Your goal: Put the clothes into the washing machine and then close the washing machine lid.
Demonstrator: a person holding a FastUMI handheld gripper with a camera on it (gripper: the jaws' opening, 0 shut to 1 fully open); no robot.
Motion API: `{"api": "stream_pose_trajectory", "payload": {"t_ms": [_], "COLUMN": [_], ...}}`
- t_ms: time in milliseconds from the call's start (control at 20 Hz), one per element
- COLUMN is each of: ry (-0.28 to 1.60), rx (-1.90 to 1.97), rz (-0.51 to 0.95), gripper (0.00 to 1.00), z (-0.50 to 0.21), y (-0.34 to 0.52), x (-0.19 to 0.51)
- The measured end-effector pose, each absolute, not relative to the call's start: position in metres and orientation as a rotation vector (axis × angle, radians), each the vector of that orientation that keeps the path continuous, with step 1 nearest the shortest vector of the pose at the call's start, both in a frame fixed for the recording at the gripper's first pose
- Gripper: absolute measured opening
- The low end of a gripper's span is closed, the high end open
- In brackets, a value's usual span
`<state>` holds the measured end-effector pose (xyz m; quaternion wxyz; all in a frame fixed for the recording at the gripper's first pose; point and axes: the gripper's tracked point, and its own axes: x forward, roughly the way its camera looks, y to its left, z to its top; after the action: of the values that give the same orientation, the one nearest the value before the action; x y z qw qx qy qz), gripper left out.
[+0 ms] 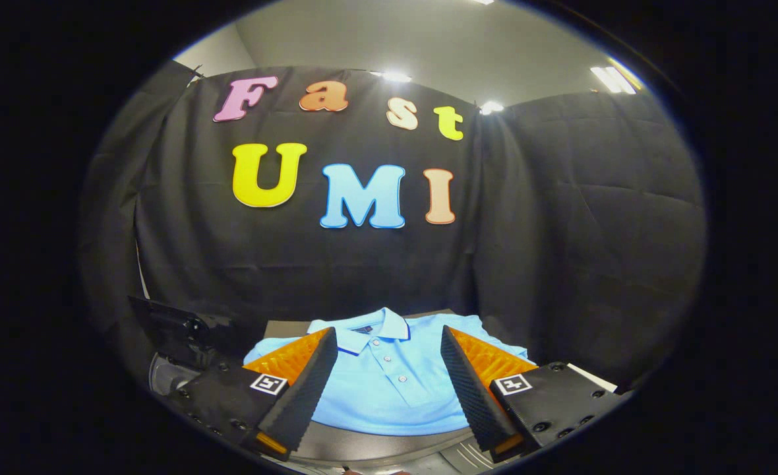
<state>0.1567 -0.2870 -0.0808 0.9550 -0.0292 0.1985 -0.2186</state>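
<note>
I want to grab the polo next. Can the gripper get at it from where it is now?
Probably yes. The gripper is open, its fingers spread to either side of the folded polo, which lies flat just ahead of them with nothing on top of it or between it and the fingers.

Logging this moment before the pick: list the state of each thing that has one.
polo shirt: folded flat, collar up, buttoned, not gripped.
hand-held gripper: open, fingers apart with the shirt showing between them, touching nothing.
washing machine: dark part left of the shirt; lid state unclear.
</note>
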Motion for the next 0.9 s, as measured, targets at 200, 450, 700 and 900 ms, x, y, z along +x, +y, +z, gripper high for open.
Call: {"api": "stream_pose_trajectory", "payload": {"t_ms": [200,450,700,900], "ry": [0.559,0.69,0.794,0.811], "rx": [-0.08,-0.019,0.024,0.076], "rz": [-0.444,-0.407,-0.361,-0.34], "gripper": [0.98,0.98,0.99,0.98], "z": [-0.12,-0.16,-0.185,-0.191], "y": [-0.309,-0.317,-0.315,-0.314], "x": [0.17,0.188,0.193,0.193]}}
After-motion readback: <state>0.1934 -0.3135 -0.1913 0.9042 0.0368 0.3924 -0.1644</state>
